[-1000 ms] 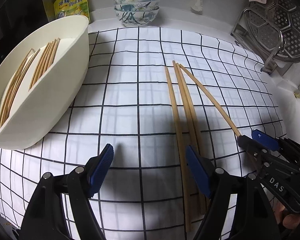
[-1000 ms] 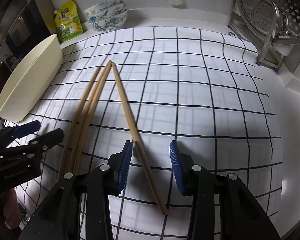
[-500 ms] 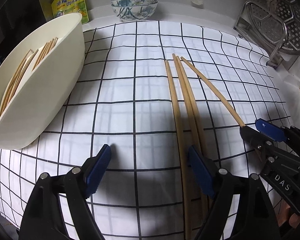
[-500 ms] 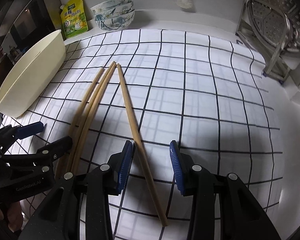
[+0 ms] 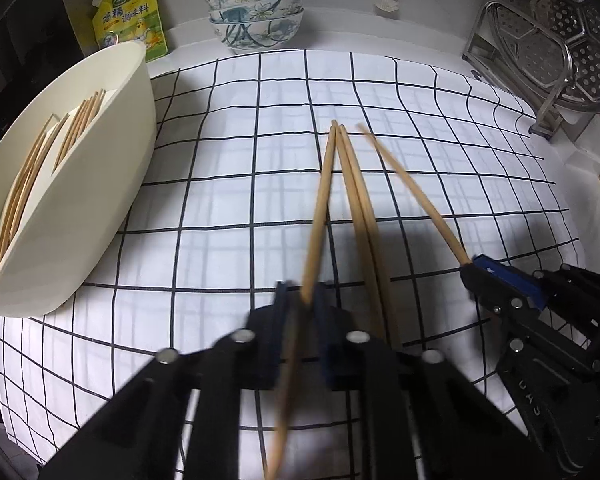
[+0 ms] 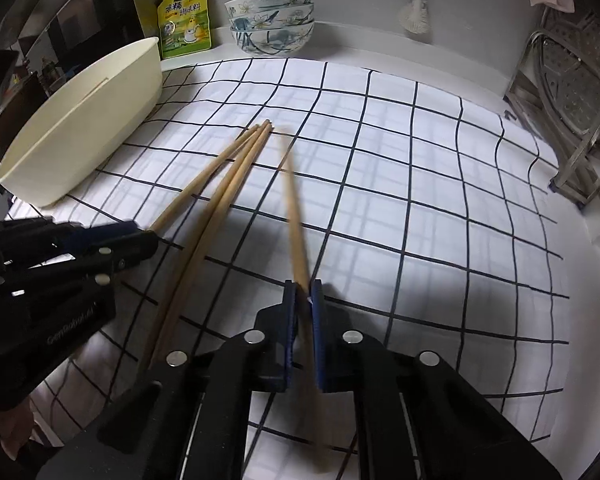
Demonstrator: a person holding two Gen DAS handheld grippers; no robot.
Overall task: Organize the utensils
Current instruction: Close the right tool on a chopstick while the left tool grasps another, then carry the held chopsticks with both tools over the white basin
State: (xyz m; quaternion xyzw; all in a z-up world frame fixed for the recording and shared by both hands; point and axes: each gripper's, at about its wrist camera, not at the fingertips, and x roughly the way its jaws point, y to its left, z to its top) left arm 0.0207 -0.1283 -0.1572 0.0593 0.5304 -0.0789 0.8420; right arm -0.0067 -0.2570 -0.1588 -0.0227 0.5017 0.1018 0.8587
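Wooden chopsticks lie on a black-and-white checked cloth [image 5: 220, 200]. My left gripper [image 5: 300, 300] is shut on the leftmost chopstick [image 5: 320, 200], whose tip stays near the other two chopsticks [image 5: 360, 200]. My right gripper [image 6: 302, 292] is shut on the rightmost chopstick [image 6: 292, 208], which also shows in the left wrist view [image 5: 412, 192]. A cream oval tray [image 5: 80, 216] at the left holds several chopsticks [image 5: 28, 176]. In the right wrist view the tray [image 6: 80, 128] and the left gripper [image 6: 140, 240] appear at the left.
A stack of patterned bowls [image 5: 256, 16] and a yellow pouch [image 5: 128, 16] stand at the back. A metal steamer rack [image 5: 556, 52] stands at the back right. A white brush [image 6: 416, 12] hangs on the wall. The cloth's near edge is just below the grippers.
Both grippers were open around chopsticks; now each has shut on one. The left one's chopstick has swung its near end leftward; the right one's chopstick has shifted slightly apart.
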